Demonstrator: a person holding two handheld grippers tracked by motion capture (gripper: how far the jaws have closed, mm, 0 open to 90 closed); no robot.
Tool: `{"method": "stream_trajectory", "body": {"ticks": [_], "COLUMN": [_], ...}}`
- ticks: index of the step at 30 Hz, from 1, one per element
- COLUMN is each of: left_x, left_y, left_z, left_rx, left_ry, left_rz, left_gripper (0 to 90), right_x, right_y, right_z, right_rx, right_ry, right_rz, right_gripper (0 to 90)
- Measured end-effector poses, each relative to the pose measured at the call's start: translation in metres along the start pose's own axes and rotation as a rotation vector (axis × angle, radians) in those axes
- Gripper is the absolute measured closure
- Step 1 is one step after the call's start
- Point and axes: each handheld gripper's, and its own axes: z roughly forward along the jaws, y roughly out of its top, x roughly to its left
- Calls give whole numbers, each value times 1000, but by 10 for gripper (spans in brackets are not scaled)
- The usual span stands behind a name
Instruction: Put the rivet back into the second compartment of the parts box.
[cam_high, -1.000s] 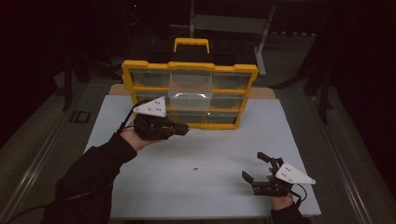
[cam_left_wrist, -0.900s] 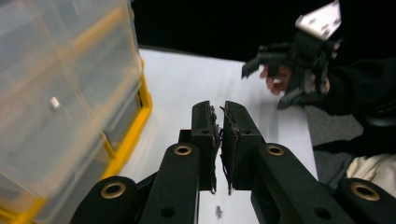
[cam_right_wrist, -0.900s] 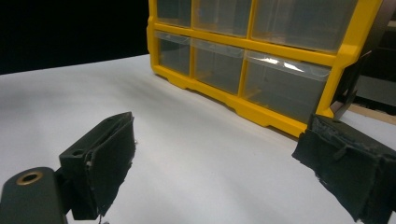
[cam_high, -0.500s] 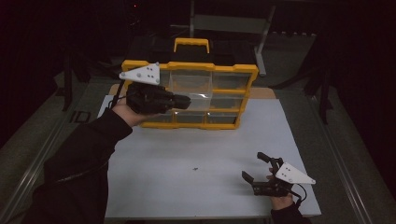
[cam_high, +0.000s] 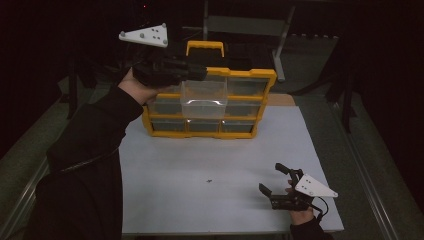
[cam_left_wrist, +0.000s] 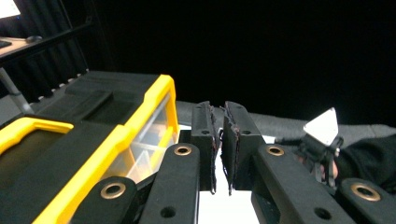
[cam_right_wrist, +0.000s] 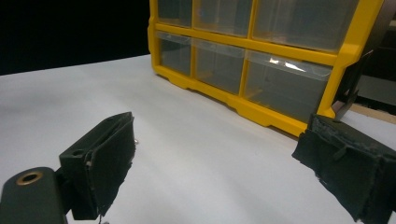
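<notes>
The white desk carries a yellow drawer organizer standing upright at its far edge, with its handle on top. One clear drawer in the middle column juts forward from the frame, pulled partway out; the other drawers sit flush. So the opening of a drawer looks done, while nothing seen in the pictures has been put in or taken out. The left gripper is held high at the organizer's upper left corner, above and just beside the open drawer, fingers clenched together on nothing. The right gripper rests low at the near right of the desk, well apart from the organizer, fingers released and wide. A tiny dark speck, too small to identify, lies on the desk between them, possibly the piece left to handle
</notes>
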Motion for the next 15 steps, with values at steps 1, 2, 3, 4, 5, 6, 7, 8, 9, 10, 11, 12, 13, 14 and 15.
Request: {"method": "stream_trajectory", "body": {"ticks": [1, 2, 3, 4, 5, 6, 7, 8, 9, 10, 11, 12, 13, 14, 15], "left_x": [4, 10, 13, 13, 18, 20, 22, 23, 24, 25, 27, 28, 29, 30, 31], "left_y": [2, 4, 4, 4, 5, 5, 5, 5, 4, 4, 3, 2, 2, 1, 1], "left_z": [2, 6, 7, 7, 9, 10, 11, 12, 14, 16, 18, 20, 22, 24, 26], "left_rx": [-1, 4, 2, 2, -4, -8, -10, -11, -5, 6, 10, 20, 24, 28, 35], "left_ry": [9, 28, 38, 38, 58, 57, 65, 67, 72, 80, 79, 87, 87, 87, 95], "left_rz": [-8, -26, -33, -33, -52, -63, -73, -79, -84, -88, -96, -103, -115, -117, -124], "left_gripper": [831, 831, 830, 830, 830, 830, 830, 830, 830, 830, 829, 829, 829, 829, 829], "right_x": [0, 0, 0, 0, 0, 0, 0, 0, -1, -1, -1, -1, -1, -1, -1], "right_y": [0, 0, 0, 0, 0, 0, 0, 0, 0, 0, 0, -1, -1, -1, -1], "right_z": [0, 0, 0, 0, 0, 0, -1, -1, -1, -1, -1, -1, -1, -1, 0], "right_rx": [0, -1, -1, -1, -2, -2, -2, -2, -2, -2, -2, -2, -2, 0, -1], "right_ry": [0, 0, 0, 0, 0, -1, -1, -1, 0, 0, 1, 1, 1, 0, 1], "right_rz": [0, -3, -3, -3, 0, -2, -2, -1, -1, 0, 0, 0, 1, -2, -4], "right_gripper": [94, 94, 94, 94, 94, 94, 94, 94, 94, 94, 94, 94, 94, 94, 94]}}
